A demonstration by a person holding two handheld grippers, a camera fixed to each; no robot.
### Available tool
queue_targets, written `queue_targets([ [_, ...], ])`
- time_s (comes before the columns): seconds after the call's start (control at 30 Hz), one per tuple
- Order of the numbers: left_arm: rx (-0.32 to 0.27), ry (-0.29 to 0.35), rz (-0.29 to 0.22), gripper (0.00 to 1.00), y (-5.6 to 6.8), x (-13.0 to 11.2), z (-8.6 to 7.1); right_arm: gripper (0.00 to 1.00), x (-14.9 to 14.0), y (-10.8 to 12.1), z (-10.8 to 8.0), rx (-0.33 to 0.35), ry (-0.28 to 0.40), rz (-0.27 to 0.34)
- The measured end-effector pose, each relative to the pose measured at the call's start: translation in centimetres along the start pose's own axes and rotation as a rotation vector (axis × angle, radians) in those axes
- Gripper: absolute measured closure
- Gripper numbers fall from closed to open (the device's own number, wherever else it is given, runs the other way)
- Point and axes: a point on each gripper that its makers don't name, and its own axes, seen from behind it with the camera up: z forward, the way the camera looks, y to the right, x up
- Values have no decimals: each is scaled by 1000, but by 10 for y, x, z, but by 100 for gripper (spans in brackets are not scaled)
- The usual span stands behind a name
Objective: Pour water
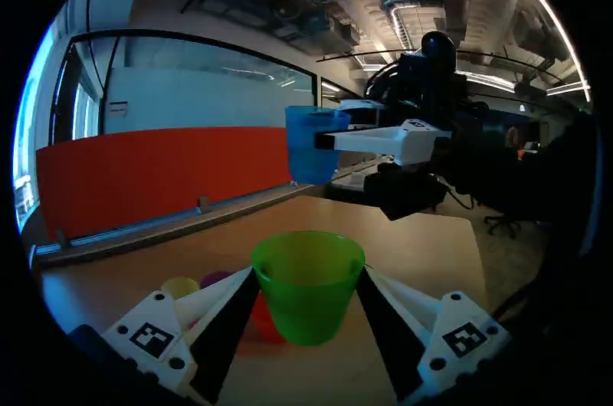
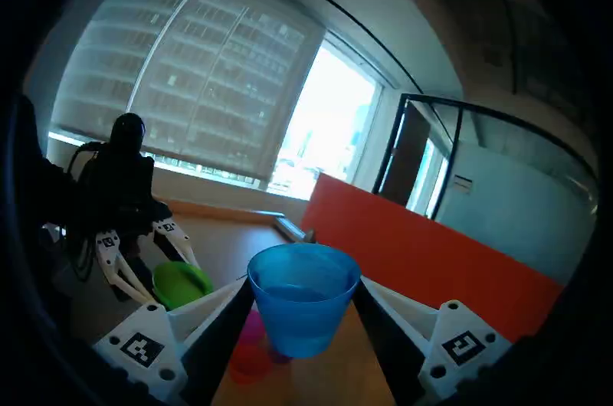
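Note:
In the left gripper view, my left gripper (image 1: pixel 308 276) is shut on an upright green cup (image 1: pixel 306 310) over the wooden table (image 1: pixel 429 245). Farther off and higher, my right gripper (image 1: pixel 320 142) holds a blue cup (image 1: pixel 306 147) upright. In the right gripper view, that right gripper (image 2: pixel 304 287) is shut on the blue cup (image 2: pixel 303 325), and water shows inside it. The left gripper (image 2: pixel 170 277) with the green cup (image 2: pixel 184 287) sits lower to the left, with a dark-sleeved person behind it.
Small yellow (image 1: pixel 180 286), purple (image 1: pixel 214 278) and red (image 1: pixel 268 323) cups stand on the table below the green cup. An orange partition (image 1: pixel 153 168) runs along the table's far edge. An office chair (image 1: pixel 502 222) stands beyond the table's right edge.

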Motion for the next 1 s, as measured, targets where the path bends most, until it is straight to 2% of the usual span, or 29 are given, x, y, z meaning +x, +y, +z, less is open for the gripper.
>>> queue_targets([
  [1.0,-65,-2,-10,15,20,-3,13,10,17,-12,4,19,2,-230],
])
